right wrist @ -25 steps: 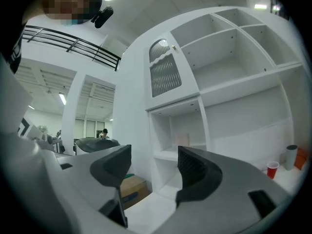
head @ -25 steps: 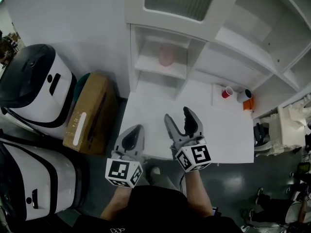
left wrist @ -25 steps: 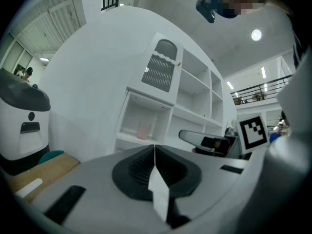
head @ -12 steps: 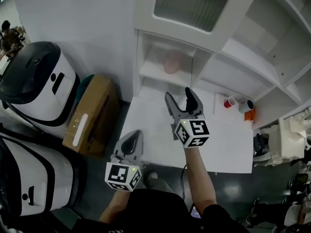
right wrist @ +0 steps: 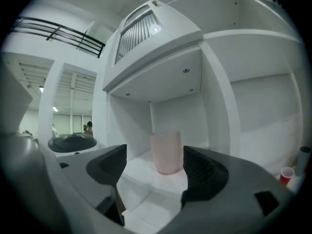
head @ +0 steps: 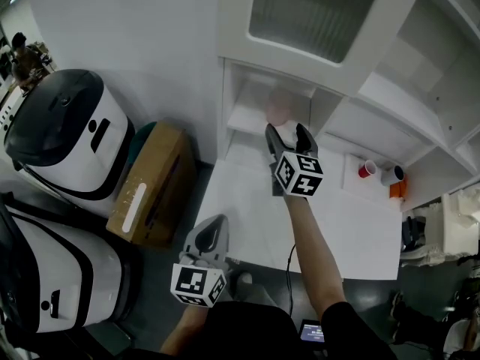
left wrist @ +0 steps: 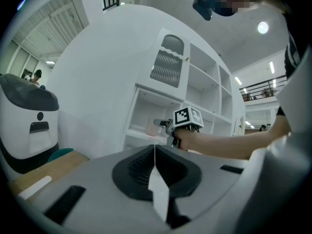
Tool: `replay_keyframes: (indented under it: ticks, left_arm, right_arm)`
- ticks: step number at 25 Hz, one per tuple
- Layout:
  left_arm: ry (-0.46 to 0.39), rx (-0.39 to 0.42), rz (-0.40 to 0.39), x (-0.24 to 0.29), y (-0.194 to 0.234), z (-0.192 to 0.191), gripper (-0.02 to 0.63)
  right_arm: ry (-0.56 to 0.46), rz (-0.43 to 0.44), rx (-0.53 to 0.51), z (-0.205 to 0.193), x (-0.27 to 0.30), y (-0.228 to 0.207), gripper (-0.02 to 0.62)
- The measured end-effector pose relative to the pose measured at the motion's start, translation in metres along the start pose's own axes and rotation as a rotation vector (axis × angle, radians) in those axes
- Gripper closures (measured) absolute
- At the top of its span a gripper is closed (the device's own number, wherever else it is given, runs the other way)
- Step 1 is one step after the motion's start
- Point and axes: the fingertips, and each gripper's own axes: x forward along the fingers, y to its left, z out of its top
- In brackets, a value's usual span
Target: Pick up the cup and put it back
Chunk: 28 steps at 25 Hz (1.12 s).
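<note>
Right gripper (head: 286, 130) advanced to shelf (head: 244, 118), jaws just opening, empty, pink cup (right wrist: 166, 152) ahead; left gripper (head: 214, 228) clenched.

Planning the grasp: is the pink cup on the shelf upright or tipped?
Upright: the translucent pink cup stands base-down on the white shelf.

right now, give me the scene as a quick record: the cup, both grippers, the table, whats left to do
pink cup: upright on the cabinet shelf, untouched
right gripper: open, jaws have just been opening, nothing between them, aimed at the pink cup just ahead
left gripper: shut, empty, low by the near edge of the white table
table items: red cup and grey cup at the far right
task step: pink cup not yet picked up
</note>
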Motion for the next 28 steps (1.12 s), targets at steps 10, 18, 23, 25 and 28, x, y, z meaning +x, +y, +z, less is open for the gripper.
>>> replay_keyframes:
  ticks: [10,18,23,25,28]
  left_arm:
    - [0.014,-0.016,0.066,0.0,0.021,-0.006,0.592]
    - [0.011,-0.025,0.117,0.0,0.036,-0.004,0.592]
    - [0.007,-0.017,0.109,0.003,0.037,-0.001,0.592]
    - [0.01,-0.02,0.107,0.004,0.036,-0.003,0.592]
    - [0.014,-0.022,0.099,0.006,0.034,-0.004,0.592]
  right_arm:
    - [0.058,-0.047,-0.09,-0.01,0.058,-0.01,0.223]
    - [0.071,-0.086,-0.126,-0.01,0.083,-0.021,0.224]
    - [0.089,-0.117,-0.131,-0.012,0.086,-0.024,0.245]
    - [0.09,-0.111,-0.128,-0.012,0.085,-0.024,0.245]
    - [0.092,-0.101,-0.133,-0.012,0.084,-0.022,0.245]
